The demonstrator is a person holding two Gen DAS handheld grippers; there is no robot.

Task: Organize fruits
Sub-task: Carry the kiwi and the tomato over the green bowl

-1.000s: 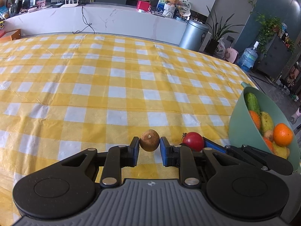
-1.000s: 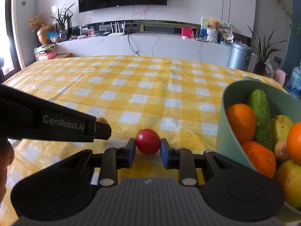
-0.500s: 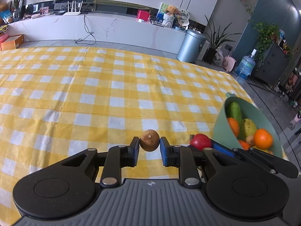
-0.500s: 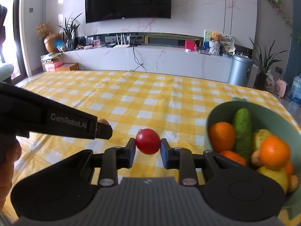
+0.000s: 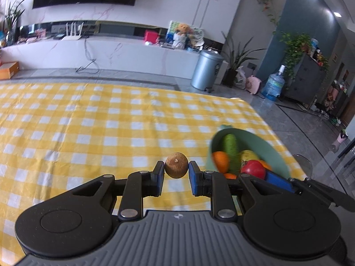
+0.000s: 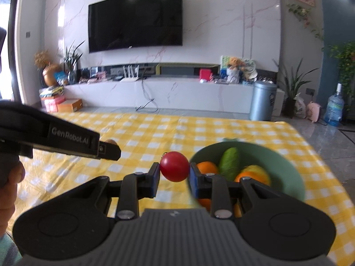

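Both tongs, the left gripper [image 5: 176, 173] clamping our small round brown fruit [image 5: 176, 165] and the right gripper [image 6: 174, 176] clamping our glossy red round fruit [image 6: 174, 166], are now rising clear of the yellow checked tablecloth [image 5: 88, 133] towards the green plastic bowl [image 6: 286, 170], so we are nearing the drop-off.

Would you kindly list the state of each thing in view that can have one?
Left gripper: shut on the brown fruit, held above the tablecloth.
Right gripper: shut on the red fruit, held in the air.
Green bowl: upright on the table, holding fruit.

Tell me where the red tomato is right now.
The red tomato is clamped in the right tongs, lifted above the checked tablecloth, just left of the green bowl in the right wrist view.
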